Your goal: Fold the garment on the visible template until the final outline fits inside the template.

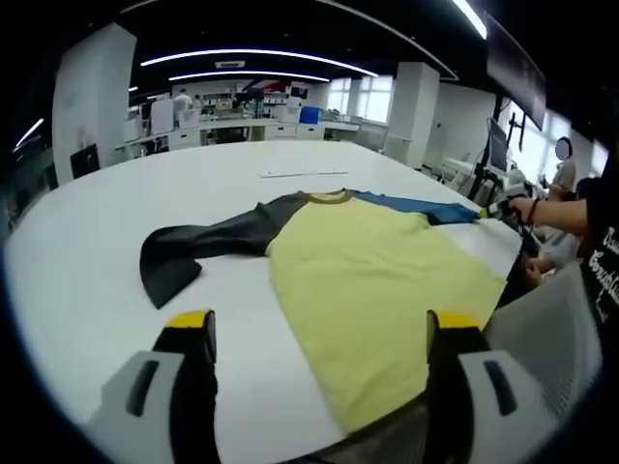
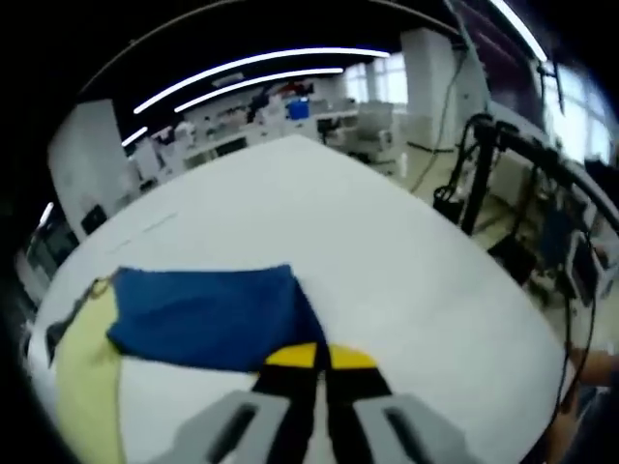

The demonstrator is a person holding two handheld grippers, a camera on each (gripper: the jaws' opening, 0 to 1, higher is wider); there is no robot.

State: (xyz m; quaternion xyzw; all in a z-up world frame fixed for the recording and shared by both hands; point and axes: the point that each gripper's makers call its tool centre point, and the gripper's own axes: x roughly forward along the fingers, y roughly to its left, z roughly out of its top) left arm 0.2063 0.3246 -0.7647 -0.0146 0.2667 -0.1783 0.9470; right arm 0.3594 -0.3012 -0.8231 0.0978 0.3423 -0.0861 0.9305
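Currently the garment (image 1: 368, 280) lies flat on the white surface (image 1: 97, 271), sleeves spanning its long axis, with the right hand-held gripper (image 2: 316, 360) clenched on the blue sleeve (image 2: 208, 314) while the left hand-held gripper (image 1: 319, 329) hangs released at the hem.

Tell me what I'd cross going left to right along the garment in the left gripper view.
Black sleeve → yellow body → blue sleeve → right gripper at the blue cuff, held by the person's hand. All on the white table.
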